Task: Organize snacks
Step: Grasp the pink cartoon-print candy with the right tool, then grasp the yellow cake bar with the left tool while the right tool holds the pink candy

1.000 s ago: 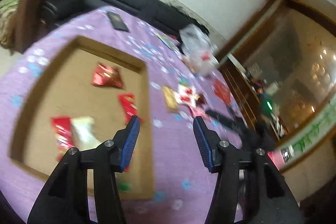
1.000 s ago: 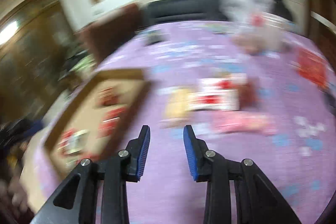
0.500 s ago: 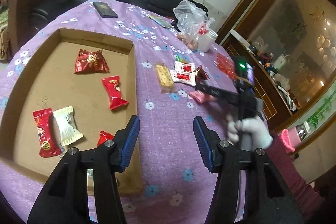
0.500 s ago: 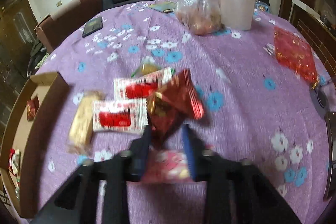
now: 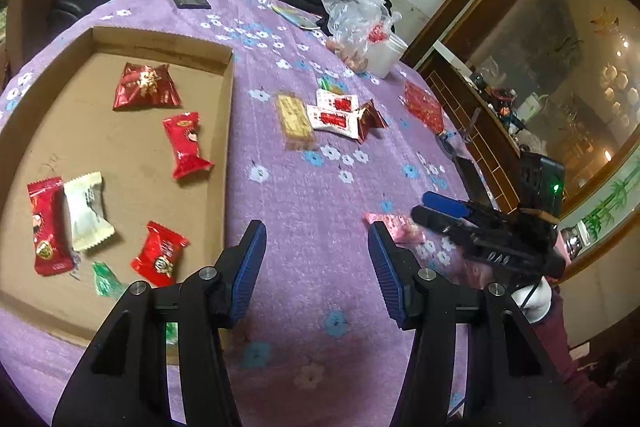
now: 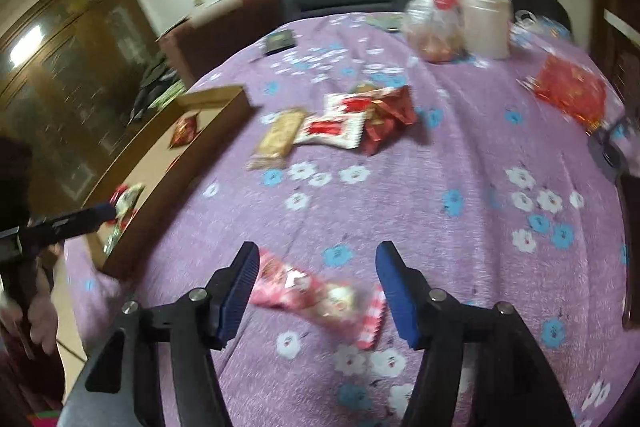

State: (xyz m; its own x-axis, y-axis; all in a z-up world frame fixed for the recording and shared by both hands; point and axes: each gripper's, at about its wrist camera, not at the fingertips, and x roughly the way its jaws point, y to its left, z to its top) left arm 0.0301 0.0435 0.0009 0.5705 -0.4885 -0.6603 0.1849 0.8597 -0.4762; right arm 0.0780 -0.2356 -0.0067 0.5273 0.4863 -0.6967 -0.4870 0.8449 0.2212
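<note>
Pink snack packet (image 6: 320, 297) lies flat near the table's front edge between the spread, empty right gripper (image 6: 316, 283); judged light, crinkly, slippery, best pinched mid-body; left gripper (image 5: 316, 263) likewise spread, empty.

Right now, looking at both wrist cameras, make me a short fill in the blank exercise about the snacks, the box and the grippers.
1. The pink snack packet lies on the purple tablecloth between the fingers of the ____ gripper.
2. The white candy lies inside the cardboard ____.
3. The left gripper holds ____.
4. The two white-and-red packets lie ____ the box.

Missing words: right; box; nothing; outside
</note>
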